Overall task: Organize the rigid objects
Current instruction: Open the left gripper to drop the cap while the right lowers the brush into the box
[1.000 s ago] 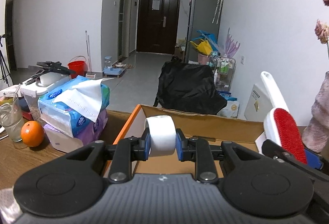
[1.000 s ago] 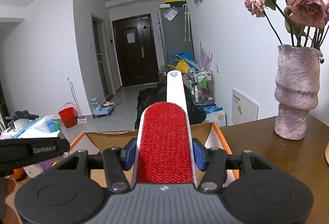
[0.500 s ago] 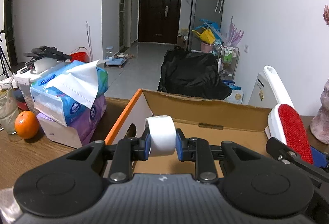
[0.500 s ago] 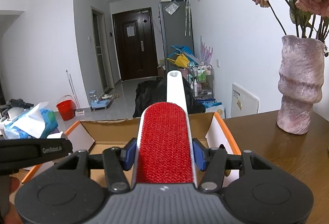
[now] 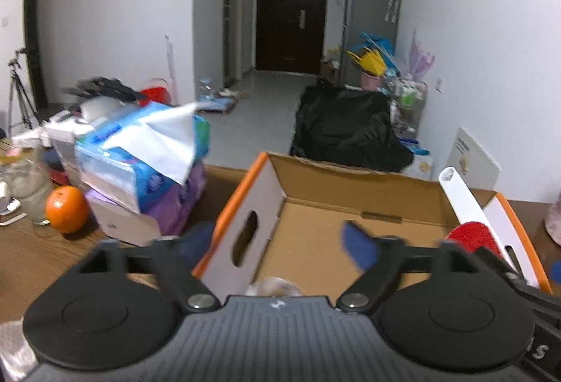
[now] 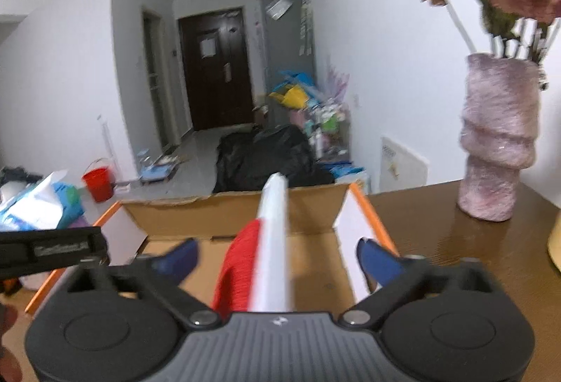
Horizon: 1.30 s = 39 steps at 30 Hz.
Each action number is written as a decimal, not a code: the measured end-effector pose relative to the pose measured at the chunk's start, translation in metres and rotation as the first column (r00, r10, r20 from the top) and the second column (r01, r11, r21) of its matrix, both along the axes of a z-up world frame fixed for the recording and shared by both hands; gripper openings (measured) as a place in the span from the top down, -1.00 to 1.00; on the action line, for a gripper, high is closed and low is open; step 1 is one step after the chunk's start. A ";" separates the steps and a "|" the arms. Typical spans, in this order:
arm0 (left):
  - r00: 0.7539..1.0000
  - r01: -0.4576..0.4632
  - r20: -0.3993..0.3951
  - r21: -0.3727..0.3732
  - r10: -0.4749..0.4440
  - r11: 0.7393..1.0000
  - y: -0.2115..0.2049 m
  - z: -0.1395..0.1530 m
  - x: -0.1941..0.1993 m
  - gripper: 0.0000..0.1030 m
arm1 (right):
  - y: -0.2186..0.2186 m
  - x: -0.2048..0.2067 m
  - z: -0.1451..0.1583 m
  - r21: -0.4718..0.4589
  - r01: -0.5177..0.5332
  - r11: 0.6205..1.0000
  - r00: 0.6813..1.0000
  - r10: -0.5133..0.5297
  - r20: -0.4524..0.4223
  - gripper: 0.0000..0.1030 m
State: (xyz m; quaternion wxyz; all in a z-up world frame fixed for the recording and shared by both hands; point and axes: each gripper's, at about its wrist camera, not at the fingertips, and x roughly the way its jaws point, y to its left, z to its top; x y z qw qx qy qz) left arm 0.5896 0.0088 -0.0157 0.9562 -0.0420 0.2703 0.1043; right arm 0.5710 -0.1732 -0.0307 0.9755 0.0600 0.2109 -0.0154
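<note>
An open cardboard box with orange edges stands on the wooden table just ahead of both grippers. My left gripper is over its left end, jaws opening wide. The white roll shows as a blur low inside the box, free of the pads. My right gripper is over the box too, jaws opening. The lint brush, red face and white handle, lies tilted on its edge between the jaws, and neither blue pad touches it. The left wrist view shows the brush at the box's right end.
Stacked tissue packs, an orange and a glass sit left of the box. A pink vase with dried roses stands on the table to the right. The left gripper's body reaches in at the left.
Both grippers went from shut to open. The white roll dropped out of the left jaws into the box. The brush, let go by the right jaws, tipped onto its side.
</note>
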 end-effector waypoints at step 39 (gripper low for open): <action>0.993 -0.004 0.118 0.024 0.002 1.000 0.004 0.044 -0.122 -1.00 | -0.023 -0.102 0.035 0.004 -0.015 1.000 1.000 0.015 0.025 -1.00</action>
